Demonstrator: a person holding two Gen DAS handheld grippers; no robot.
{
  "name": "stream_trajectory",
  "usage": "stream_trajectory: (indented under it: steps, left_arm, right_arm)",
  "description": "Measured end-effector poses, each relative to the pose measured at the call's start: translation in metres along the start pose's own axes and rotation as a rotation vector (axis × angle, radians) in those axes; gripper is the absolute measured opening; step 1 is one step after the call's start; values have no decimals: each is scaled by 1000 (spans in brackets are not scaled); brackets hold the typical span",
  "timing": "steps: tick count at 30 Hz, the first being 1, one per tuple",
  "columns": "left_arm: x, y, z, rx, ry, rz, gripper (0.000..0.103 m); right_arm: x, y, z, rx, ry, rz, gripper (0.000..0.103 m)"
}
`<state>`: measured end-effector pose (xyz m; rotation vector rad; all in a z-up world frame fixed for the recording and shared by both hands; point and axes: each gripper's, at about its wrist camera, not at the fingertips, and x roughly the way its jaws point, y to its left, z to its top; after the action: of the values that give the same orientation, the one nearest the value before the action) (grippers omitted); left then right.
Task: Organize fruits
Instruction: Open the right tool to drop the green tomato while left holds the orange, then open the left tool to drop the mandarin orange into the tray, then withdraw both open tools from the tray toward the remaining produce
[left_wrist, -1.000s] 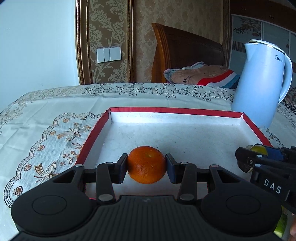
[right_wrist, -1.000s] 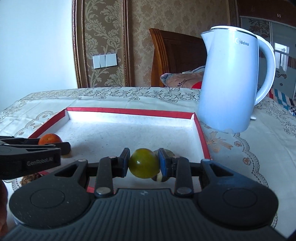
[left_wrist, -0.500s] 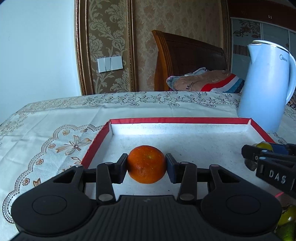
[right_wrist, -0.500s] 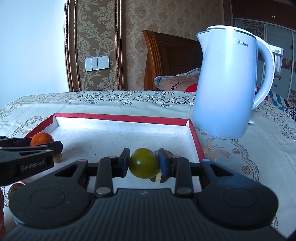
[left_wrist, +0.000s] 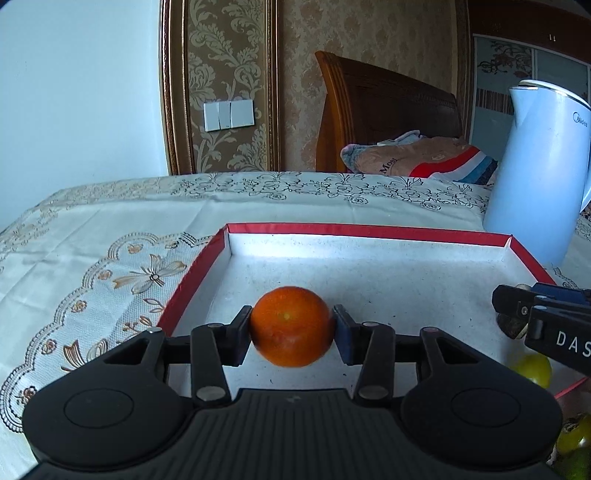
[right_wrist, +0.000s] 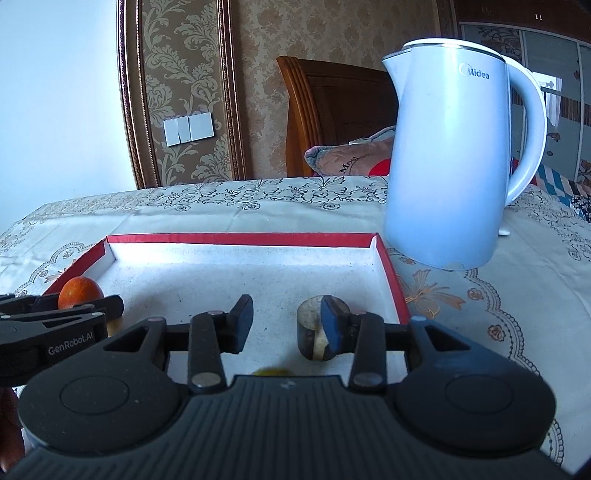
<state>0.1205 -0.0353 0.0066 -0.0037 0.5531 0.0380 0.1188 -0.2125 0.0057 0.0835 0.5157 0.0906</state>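
Observation:
An orange (left_wrist: 291, 325) sits between the pads of my left gripper (left_wrist: 291, 328) over the near left part of the red-rimmed white tray (left_wrist: 369, 229). Its jaws are opening, both pads still touch the fruit, and the orange looks blurred. My right gripper (right_wrist: 284, 325) is opening too, with nothing between its pads. A green fruit (right_wrist: 271, 371) lies on the tray floor just under it, mostly hidden by the gripper body. The left wrist view shows that green fruit (left_wrist: 533, 369) below the right gripper (left_wrist: 513, 310). The right wrist view shows the orange (right_wrist: 79, 291) in the left gripper (right_wrist: 110, 306).
A pale blue kettle (right_wrist: 447, 158) stands on the patterned tablecloth just beyond the tray's far right corner. A brown and pale round thing (right_wrist: 312, 332) rests in the tray behind the right pad. More green fruits (left_wrist: 572, 439) lie off the tray at the near right.
The right gripper's jaws have spread and the green fruit has dropped out of them onto the tray. The orange stays between the left pads, now blurred.

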Motion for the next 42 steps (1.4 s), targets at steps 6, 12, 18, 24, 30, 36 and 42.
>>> stream_trajectory:
  steps: [6,12,18,24,30,36,42]
  left_arm:
    - [-1,1,-1,-2,2,-7,46]
    - [-3,3,-1,-15,-3,-5,47]
    - [-7,7,-1,-30,-18,-3,55]
    - [-10,7,-2,-24,-37,6,65]
    - [-9,4,-3,-6,-40,15,65]
    - [-12,5,-4,-7,-57,18,74]
    - [-17,6,-7,9,-63,10,74]
  right_arm:
    - [-1,1,-1,-2,-1,-3,38]
    - [-2,-1,-2,6,-4,-4,40]
    - [-6,-1,-3,10,-10,-8,53]
    - [-9,-4,-3,17,-18,-20,62]
    - [-10,-2,-4,7,-24,-38,79]
    - [-14,-4,-4,12,-44,-53,93]
    - [-14,-4,-7,7,-33,-53,100]
